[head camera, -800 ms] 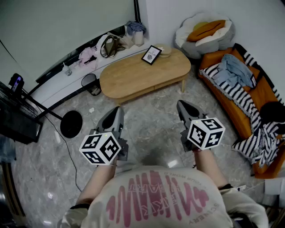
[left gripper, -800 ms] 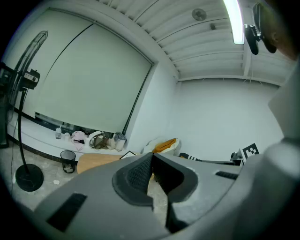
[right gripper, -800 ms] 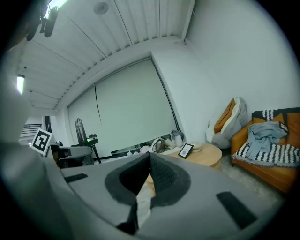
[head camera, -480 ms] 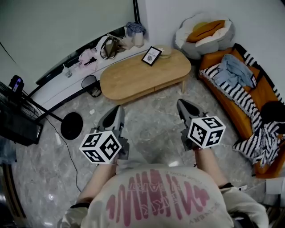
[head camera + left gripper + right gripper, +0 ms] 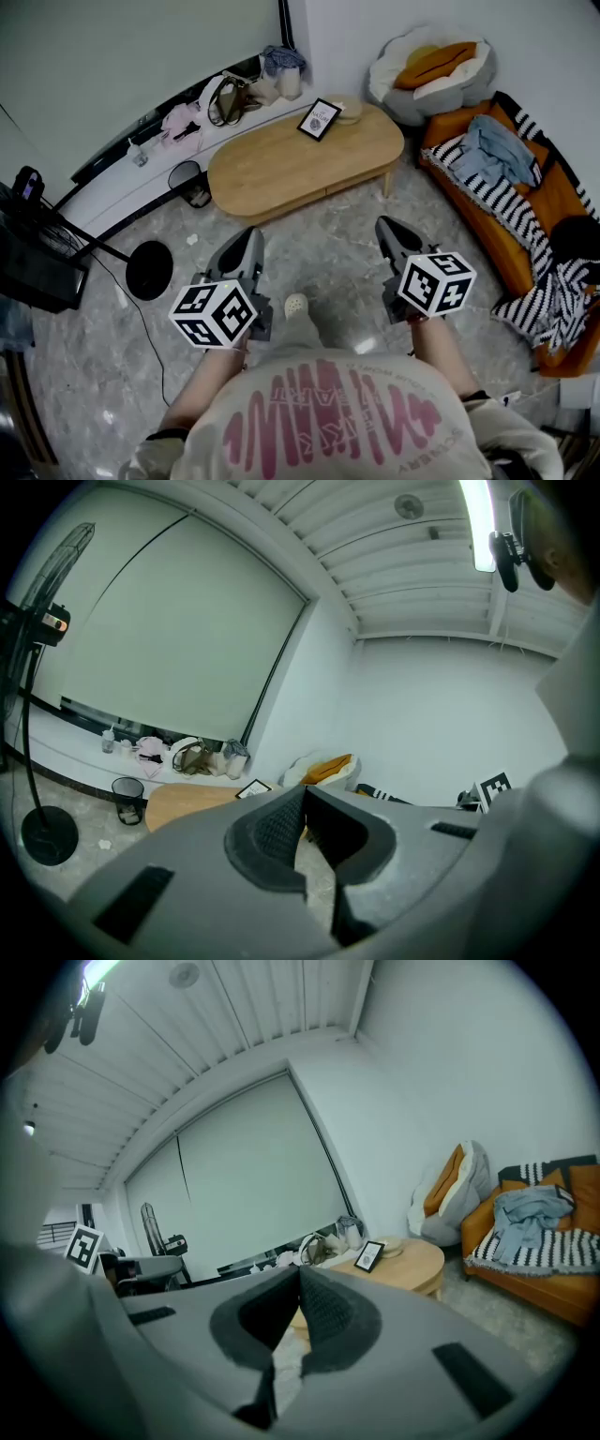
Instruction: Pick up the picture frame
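Observation:
The picture frame (image 5: 320, 118), black-edged with a white print, stands at the far end of the oval wooden coffee table (image 5: 281, 164). It also shows small in the left gripper view as the frame (image 5: 254, 788), and in the right gripper view as the frame (image 5: 369, 1256). My left gripper (image 5: 251, 235) and right gripper (image 5: 382, 226) hang over the marble floor, well short of the table, both pointing toward it. Each is shut with nothing between its jaws. The tips meet in the left gripper (image 5: 303, 795) and in the right gripper (image 5: 300, 1276).
An orange sofa (image 5: 553, 202) with a striped blanket and clothes runs along the right. A cushion seat (image 5: 427, 70) sits in the far corner. A black bin (image 5: 191, 178), a fan base (image 5: 150, 264) and bags on a low ledge (image 5: 225, 98) lie left of the table.
The person's shoe has come into view on the floor between the two grippers. Both grippers sit slightly lower in the picture, still shut and empty.

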The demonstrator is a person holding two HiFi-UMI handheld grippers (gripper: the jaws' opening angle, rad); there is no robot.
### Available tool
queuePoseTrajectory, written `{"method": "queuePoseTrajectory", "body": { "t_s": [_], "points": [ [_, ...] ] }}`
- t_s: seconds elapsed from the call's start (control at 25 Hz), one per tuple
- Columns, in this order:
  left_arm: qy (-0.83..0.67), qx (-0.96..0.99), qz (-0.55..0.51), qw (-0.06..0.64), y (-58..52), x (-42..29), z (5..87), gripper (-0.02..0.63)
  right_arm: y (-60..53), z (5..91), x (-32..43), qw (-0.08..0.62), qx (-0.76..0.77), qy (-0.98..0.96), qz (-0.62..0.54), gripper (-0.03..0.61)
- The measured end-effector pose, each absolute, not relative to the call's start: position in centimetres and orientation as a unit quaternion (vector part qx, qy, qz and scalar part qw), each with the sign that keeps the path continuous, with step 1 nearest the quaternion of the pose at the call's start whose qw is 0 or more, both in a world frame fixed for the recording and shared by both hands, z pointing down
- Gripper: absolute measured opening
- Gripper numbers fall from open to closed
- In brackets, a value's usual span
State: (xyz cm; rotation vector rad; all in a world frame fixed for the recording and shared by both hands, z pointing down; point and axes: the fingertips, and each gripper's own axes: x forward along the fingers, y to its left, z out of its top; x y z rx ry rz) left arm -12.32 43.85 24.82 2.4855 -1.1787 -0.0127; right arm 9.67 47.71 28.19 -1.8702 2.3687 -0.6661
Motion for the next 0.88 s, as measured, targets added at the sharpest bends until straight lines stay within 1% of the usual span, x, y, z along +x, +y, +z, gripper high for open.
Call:
{"method": "queuePoseTrajectory", "body": {
  "t_s": [0.28,0.56,0.68,0.88],
  "points": [
    [-0.406,0.89,-0.005,0.206,37.1,-11.1,26.1,0.003,41.9,29.5,11.0,0.027,-0.618,0.75,-0.234,0.005],
    [-0.369,0.899,-0.022,0.237,26.2,-9.8,24.6,0.003,32.4,28.6,11.5,0.069,-0.617,0.735,-0.273,0.005],
    [-0.386,0.894,-0.038,0.223,21.3,-10.3,23.3,0.003,28.1,27.6,11.8,0.074,-0.621,0.734,-0.266,0.005],
    [-0.399,0.881,-0.055,0.247,13.9,-11.2,22.6,0.003,21.8,26.5,12.1,0.096,-0.623,0.729,-0.267,0.006]
  ]
}}
